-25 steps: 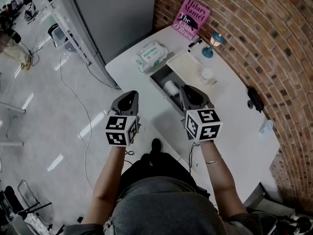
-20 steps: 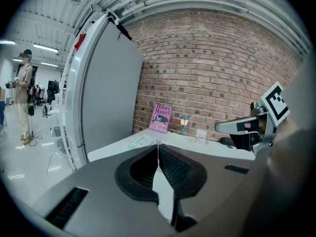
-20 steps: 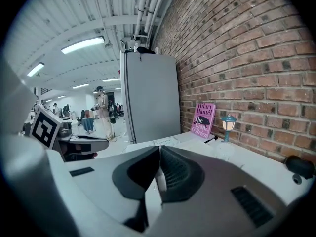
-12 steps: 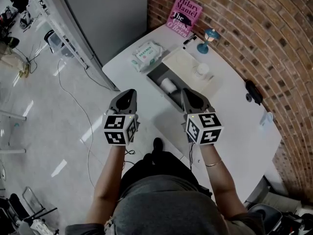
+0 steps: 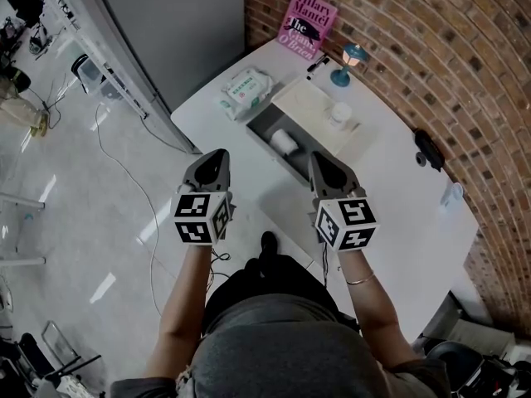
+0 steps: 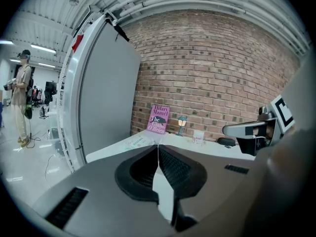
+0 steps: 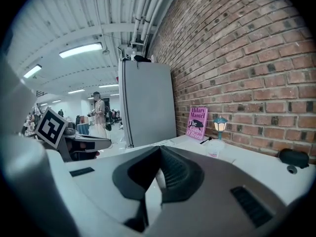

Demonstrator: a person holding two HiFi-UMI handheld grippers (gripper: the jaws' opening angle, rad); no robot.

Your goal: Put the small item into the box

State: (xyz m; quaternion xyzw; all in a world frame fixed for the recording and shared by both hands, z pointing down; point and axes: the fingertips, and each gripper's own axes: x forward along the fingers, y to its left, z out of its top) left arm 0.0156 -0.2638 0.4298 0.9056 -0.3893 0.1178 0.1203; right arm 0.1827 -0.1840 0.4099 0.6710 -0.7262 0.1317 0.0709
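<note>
Diagonally — box, long axis far-left to near-right, white roll inside

One box, one book, perhaps one cup

The left gripper and right gripper hang side by side at mid-frame. Just above them on the white table, an open box holds a white roll. A small white cup stands on the cream panel beside it.
</note>
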